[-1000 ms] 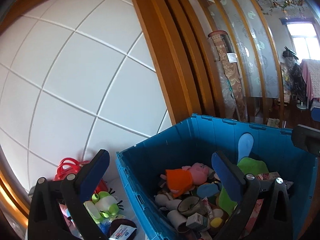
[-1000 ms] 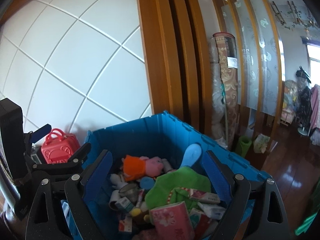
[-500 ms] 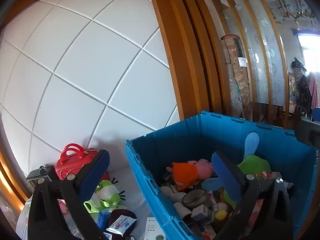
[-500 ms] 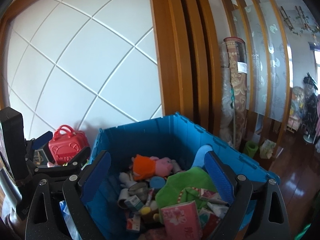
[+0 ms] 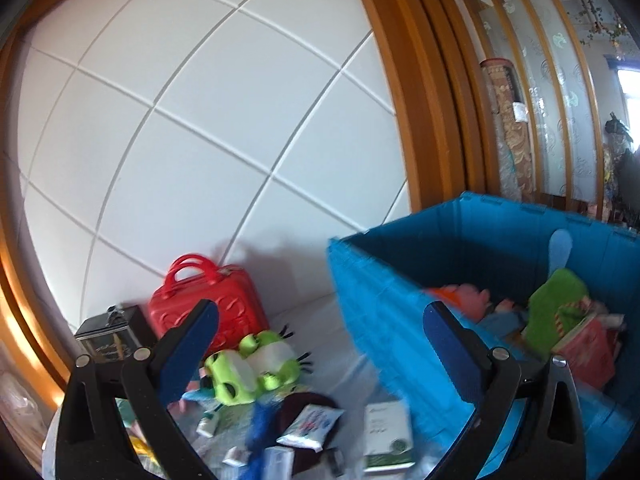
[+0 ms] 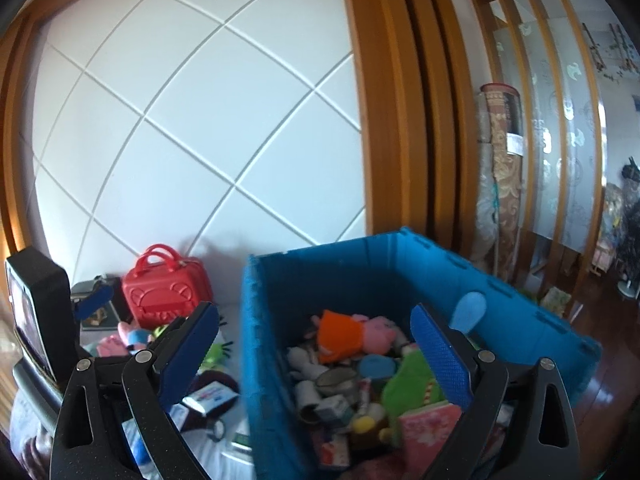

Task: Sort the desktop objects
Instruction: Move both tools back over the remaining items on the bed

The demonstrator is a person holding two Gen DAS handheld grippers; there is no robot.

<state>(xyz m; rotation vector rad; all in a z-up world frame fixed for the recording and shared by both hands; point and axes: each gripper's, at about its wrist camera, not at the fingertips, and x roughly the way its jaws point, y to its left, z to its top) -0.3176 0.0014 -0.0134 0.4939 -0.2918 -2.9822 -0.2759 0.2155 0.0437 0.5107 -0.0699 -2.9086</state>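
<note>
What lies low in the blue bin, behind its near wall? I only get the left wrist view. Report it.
Observer: The right wrist view looks down into the blue bin. White rolls and a small carton lie below the orange and pink plush.
Operator: Now check beside the red case, behind my left finger.
Observer: A second plush, pink and blue, lies on the table in front of the red case.
Operator: Confirm the right gripper is free.
Observer: The right gripper has its jaws open with nothing between them.
</note>
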